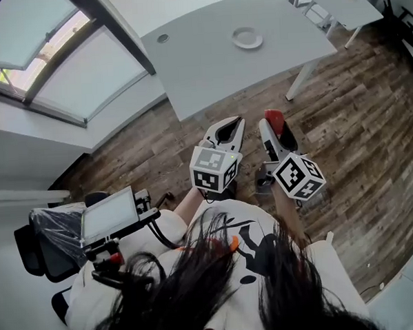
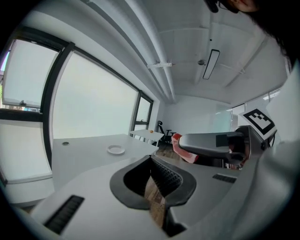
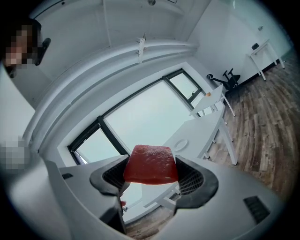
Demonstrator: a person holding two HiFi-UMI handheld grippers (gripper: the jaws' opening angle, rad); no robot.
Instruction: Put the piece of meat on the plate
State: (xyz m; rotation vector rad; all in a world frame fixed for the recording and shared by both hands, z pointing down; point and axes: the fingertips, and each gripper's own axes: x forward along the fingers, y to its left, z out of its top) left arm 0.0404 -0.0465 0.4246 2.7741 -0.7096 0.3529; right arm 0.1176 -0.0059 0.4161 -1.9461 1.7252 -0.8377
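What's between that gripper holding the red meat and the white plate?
Only wooden floor, then bare grey tabletop, as the head view shows; nothing stands between the right gripper with the meat and the plate.

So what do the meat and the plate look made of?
Piece of meat: matte red block, finely grainy face, rounded edges; likely a rubbery or foam prop. Plate: plain white, smooth, raised rim; ceramic or plastic, too far to tell.
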